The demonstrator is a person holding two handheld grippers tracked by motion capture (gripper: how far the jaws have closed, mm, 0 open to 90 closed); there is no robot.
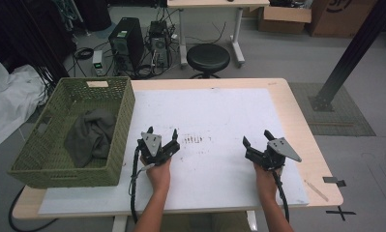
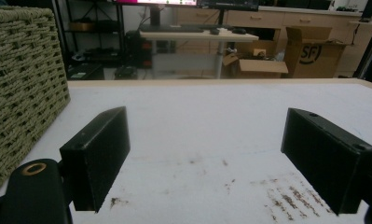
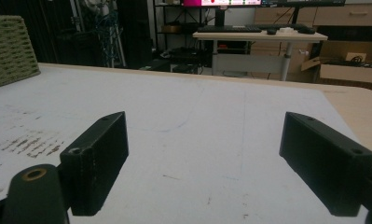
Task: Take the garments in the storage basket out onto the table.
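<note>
Cloth first — the crumpled dark grey cloth sits in the woven green basket at the surface's left edge. Soft, light, floppy, so pinch a raised fold. Left gripper and right gripper both spread wide, empty.

woven green basket at about nine o'clock on the table, rectangular, upright, open-topped, overhanging the left edge of the white mat. inside, a dark grey cloth, crumpled in a loose heap, bunched toward the three o'clock wall and partly spread over the basket floor. in the left gripper view, the basket's braided wall rises at nine o'clock, just beside the mat.
</note>
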